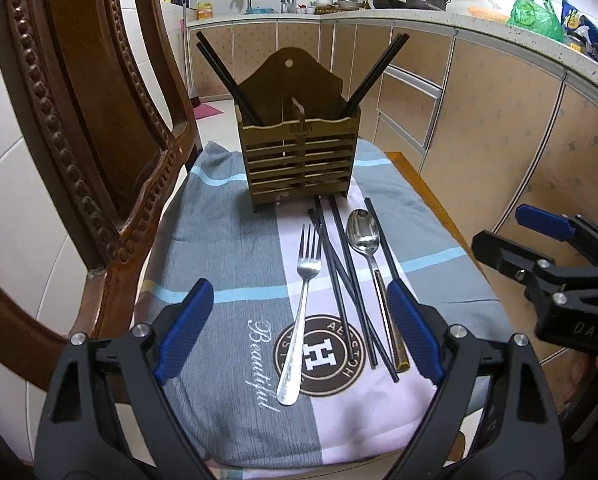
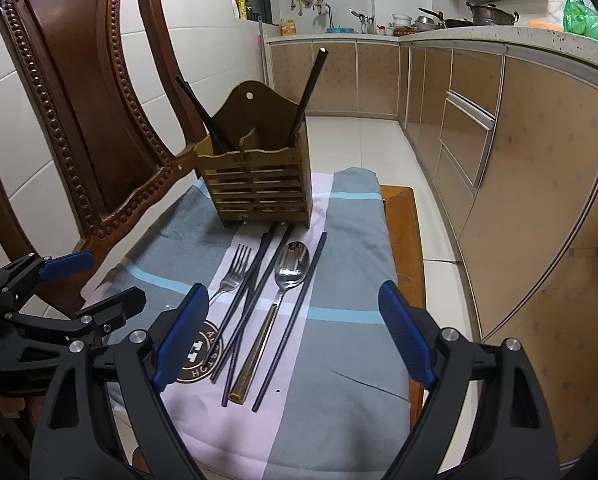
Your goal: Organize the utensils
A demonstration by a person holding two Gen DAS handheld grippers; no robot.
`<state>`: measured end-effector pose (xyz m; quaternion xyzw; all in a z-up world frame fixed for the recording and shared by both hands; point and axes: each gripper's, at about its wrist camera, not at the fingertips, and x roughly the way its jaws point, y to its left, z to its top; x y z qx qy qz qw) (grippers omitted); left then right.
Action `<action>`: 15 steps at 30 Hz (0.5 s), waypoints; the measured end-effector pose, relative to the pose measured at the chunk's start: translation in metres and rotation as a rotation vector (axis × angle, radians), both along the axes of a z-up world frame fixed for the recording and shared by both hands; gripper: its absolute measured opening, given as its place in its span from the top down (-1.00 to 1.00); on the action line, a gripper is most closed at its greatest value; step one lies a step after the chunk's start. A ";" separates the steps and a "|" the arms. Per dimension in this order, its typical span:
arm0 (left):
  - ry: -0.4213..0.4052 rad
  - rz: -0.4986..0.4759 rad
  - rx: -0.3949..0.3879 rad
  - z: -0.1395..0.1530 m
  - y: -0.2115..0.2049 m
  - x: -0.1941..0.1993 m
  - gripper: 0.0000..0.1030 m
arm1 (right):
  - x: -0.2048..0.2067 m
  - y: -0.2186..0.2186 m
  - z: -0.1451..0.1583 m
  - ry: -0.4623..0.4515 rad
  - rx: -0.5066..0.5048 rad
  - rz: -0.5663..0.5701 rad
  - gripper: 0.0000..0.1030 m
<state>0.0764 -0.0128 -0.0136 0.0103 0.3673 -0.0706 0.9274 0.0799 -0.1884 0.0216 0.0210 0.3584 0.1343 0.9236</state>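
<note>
A wooden slatted utensil holder (image 1: 299, 160) (image 2: 257, 184) stands at the far end of a cloth-covered chair seat, with black chopsticks (image 1: 223, 76) leaning out of both sides. In front of it lie a steel fork (image 1: 303, 308) (image 2: 231, 276), several black chopsticks (image 1: 345, 280) (image 2: 251, 304) and a steel spoon (image 1: 365, 240) (image 2: 289, 276) with a brown handle. My left gripper (image 1: 299, 328) is open above the near ends of the fork and chopsticks. My right gripper (image 2: 295, 336) is open above the spoon handle and a lone chopstick (image 2: 295, 320).
The carved wooden chair back (image 1: 87, 120) (image 2: 87, 100) rises at the left. The grey, pink and blue cloth (image 1: 227, 248) (image 2: 347, 280) covers the seat. Kitchen cabinets (image 1: 499, 120) (image 2: 519, 160) and a cluttered counter (image 1: 379, 4) run along the right and back.
</note>
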 end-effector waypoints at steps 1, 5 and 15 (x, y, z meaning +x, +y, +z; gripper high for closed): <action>0.003 0.004 0.003 -0.003 0.000 0.004 -0.65 | 0.002 -0.001 -0.001 0.001 -0.003 -0.008 -0.65; 0.018 0.008 0.013 -0.014 -0.003 0.030 -0.42 | 0.017 -0.009 -0.010 0.012 0.001 -0.042 -0.58; 0.131 -0.045 0.048 -0.038 -0.036 0.128 0.11 | 0.091 -0.017 -0.040 0.103 0.000 -0.088 -0.25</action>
